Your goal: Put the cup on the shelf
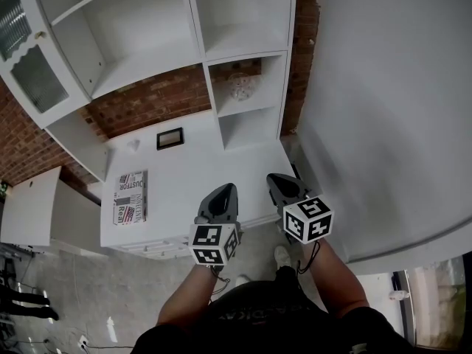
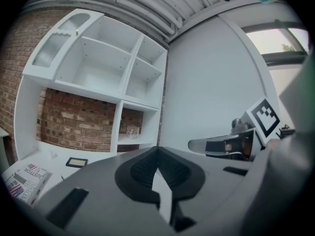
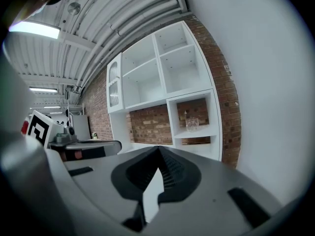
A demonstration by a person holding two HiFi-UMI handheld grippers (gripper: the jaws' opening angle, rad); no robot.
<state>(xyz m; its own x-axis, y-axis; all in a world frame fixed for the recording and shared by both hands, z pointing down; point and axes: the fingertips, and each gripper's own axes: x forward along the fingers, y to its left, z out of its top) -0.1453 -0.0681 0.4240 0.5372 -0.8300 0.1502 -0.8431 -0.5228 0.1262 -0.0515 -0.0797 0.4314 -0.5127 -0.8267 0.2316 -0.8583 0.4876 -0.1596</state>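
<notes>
**Position of the task item.** The clear glass cup stood upright inside the small middle cubby of the white open shelving unit. It was at 12 o'clock from both tools and well apart from them. On that placing the task looked either already met or aimed at a different shelf; the frames did not settle which.

**Tongs.** The left tongs and the right tongs were both closed tight with nothing between them. They were held side by side, low over the front edge of the white surface.

**Risks noted.**
- If the cup were to be lifted, closed tongs pushed into the cubby would strike it rather than grip it.
- Smooth glass would probably slip under a light or off-centre pinch.
- The cubby's side walls stood close to the cup, so a tilted withdrawal could knock it against them or tip it off the board.
- The folded printed newspaper at 9 o'clock and the small black-framed panel at 11 o'clock lay off a straight reach. They were judged a minor hazard.

**Not established.**
- The cup was small and transparent in every view, so its contents, its rim and any handle could not be made out.
- Its distance back from the shelf edge was unclear.
- The glazed cabinet door at 10 o'clock was cut off by the frame.
</notes>
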